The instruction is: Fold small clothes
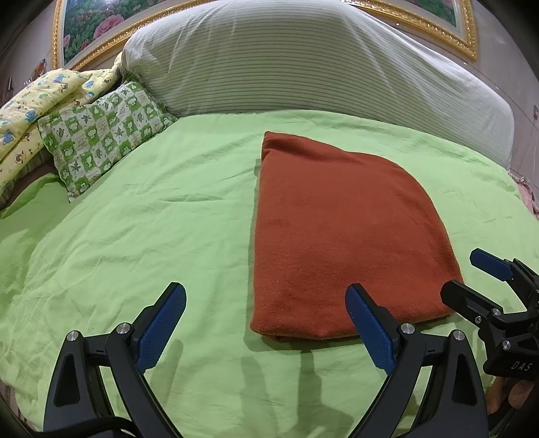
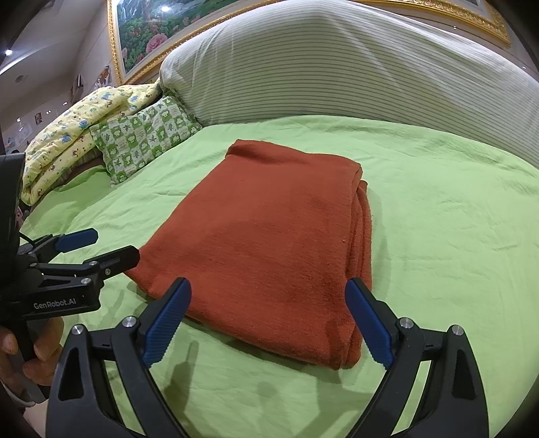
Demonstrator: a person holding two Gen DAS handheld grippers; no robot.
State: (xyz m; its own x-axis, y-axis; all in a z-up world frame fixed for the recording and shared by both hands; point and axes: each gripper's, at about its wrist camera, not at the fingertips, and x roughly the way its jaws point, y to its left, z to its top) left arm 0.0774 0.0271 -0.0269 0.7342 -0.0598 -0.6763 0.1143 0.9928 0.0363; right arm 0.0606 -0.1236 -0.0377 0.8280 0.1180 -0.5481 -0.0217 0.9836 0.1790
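The framed painting [image 1: 101, 23] is cut off at the top edge — the yellow quilt [image 1: 30, 111] runs off left.

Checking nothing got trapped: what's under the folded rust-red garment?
The rust-red garment lies flat on the green sheet; only sheet shows around it. Whatever is beneath its layers is covered.
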